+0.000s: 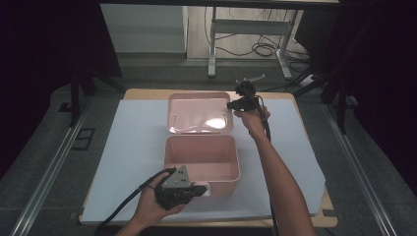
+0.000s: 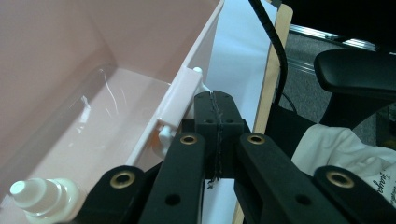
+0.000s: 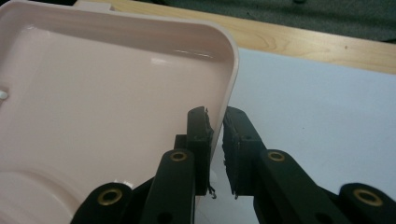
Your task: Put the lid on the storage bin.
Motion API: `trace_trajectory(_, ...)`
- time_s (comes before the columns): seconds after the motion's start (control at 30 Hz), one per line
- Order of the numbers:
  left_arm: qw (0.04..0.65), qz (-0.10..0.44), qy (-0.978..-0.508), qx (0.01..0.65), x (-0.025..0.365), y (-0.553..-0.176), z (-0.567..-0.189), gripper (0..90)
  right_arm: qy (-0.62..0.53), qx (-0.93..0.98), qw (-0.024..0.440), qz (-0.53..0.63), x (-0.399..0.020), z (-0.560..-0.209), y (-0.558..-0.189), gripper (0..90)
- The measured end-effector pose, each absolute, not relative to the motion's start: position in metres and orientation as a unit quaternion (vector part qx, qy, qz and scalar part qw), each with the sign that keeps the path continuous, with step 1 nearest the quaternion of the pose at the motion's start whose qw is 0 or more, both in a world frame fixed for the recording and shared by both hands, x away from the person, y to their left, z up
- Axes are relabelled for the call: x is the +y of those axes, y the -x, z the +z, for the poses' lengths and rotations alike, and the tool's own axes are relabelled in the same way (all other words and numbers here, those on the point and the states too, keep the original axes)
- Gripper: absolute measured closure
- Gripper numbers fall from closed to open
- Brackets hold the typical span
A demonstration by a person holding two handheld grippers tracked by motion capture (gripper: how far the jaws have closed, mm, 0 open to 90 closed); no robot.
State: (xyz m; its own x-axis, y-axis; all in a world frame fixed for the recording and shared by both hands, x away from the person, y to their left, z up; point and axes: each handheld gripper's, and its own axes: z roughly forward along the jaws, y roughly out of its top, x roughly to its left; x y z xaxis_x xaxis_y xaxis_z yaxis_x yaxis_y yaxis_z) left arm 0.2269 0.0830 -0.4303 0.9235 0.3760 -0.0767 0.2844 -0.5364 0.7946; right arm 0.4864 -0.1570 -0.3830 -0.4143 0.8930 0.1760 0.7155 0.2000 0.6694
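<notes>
One pink plastic box (image 1: 201, 160) sits open in the middle of a white mat (image 1: 128, 147) on a wooden table (image 1: 147, 93), and its one pink lid (image 1: 199, 112) lies just beyond it, at the far side, inside facing up. A person's two forearms reach in from the near edge, each hand holding one black gripper. The left gripper (image 1: 196, 189) rests at the box's near wall beside a white latch (image 2: 180, 100), its two jaws pressed together with nothing between them. One small white bottle (image 2: 39, 196) lies inside the box. The right gripper (image 1: 235, 104) is at the lid's right edge; its two jaws straddle the rim (image 3: 229, 79), one inside and one outside, narrowly apart.
</notes>
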Motion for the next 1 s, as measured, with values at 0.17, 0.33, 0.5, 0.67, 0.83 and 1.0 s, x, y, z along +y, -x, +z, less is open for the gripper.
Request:
trace_trajectory(0.17, 0.442, 0.052, -0.875, 0.188, 0.083, -0.226, -0.430, 90.0, -0.518, 0.760, 0.139, 0.366, -0.159, -0.374, -0.479, 82.3)
trace_trajectory(0.33, 0.441, 0.052, -0.876, 0.190, 0.083, -0.226, -0.430, 90.0, -0.511, 0.755, 0.150, 0.381, -0.161, -0.365, -0.471, 83.0)
trace_trajectory(0.5, 0.441, 0.053, -0.876, 0.190, 0.083, -0.226, -0.430, 90.0, -0.503, 0.749, 0.161, 0.400, -0.164, -0.357, -0.462, 83.9)
trace_trajectory(0.67, 0.441, 0.053, -0.876, 0.189, 0.083, -0.226, -0.430, 90.0, -0.494, 0.748, 0.170, 0.409, -0.164, -0.352, -0.455, 84.3)
trace_trajectory(0.83, 0.437, 0.054, -0.878, 0.186, 0.083, -0.226, -0.430, 90.0, -0.490, 0.745, 0.179, 0.417, -0.166, -0.348, -0.448, 84.6)
trace_trajectory(1.0, 0.437, 0.056, -0.878, 0.186, 0.084, -0.226, -0.430, 90.0, -0.482, 0.742, 0.202, 0.419, -0.164, -0.346, -0.439, 84.8)
